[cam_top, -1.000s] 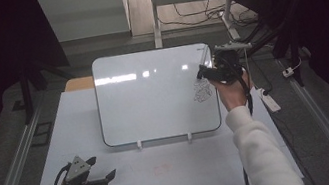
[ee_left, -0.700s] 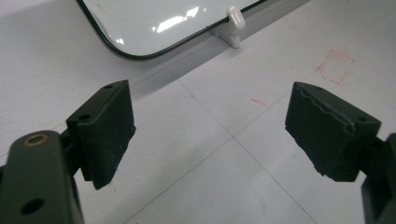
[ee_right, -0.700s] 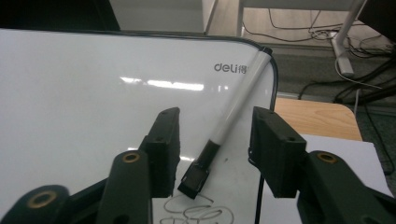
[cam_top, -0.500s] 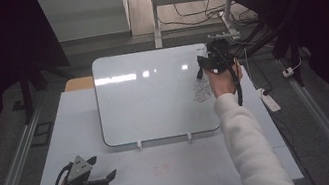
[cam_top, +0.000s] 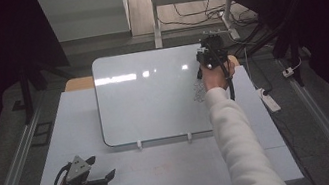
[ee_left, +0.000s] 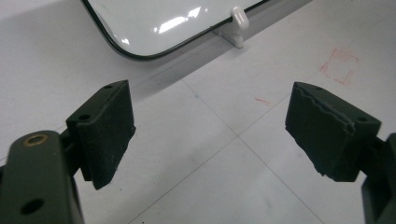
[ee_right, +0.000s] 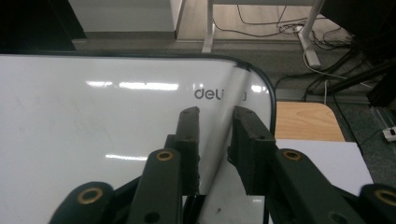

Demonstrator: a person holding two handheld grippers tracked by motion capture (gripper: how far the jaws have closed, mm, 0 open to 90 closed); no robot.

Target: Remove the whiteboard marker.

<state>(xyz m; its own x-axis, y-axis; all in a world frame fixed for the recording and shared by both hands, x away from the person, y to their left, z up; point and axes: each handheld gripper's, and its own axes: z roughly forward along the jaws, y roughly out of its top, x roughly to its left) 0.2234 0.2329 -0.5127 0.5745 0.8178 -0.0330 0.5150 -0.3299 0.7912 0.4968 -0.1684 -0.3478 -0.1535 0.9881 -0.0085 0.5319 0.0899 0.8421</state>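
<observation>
A white board (cam_top: 148, 100) with a black rim lies on the pale table (cam_top: 176, 171). My right gripper (cam_top: 209, 49) is at the board's far right corner. In the right gripper view its jaws (ee_right: 215, 112) stand narrow on either side of a thin clear film (ee_right: 247, 79) that lifts off the board (ee_right: 93, 116) there and blurs the printed logo. The jaws have just been closing, and a small gap still shows between the pads. My left gripper (cam_top: 102, 166) rests in a hand at the table's front left. Its jaws (ee_left: 210, 98) are wide open and hold nothing.
Two white feet (cam_top: 139, 145) (cam_top: 189, 136) hold the board's near edge. Dark scribbles (cam_top: 199, 92) mark the board by the right sleeve. A power strip (cam_top: 269, 100) lies right of the table and a wooden surface (ee_right: 303, 121) sits behind the corner. Red marks (ee_left: 338, 65) are on the tabletop.
The right hand has slid along the board's right edge toward its far corner, and its jaws have narrowed around the film. The left gripper has stayed in place.
</observation>
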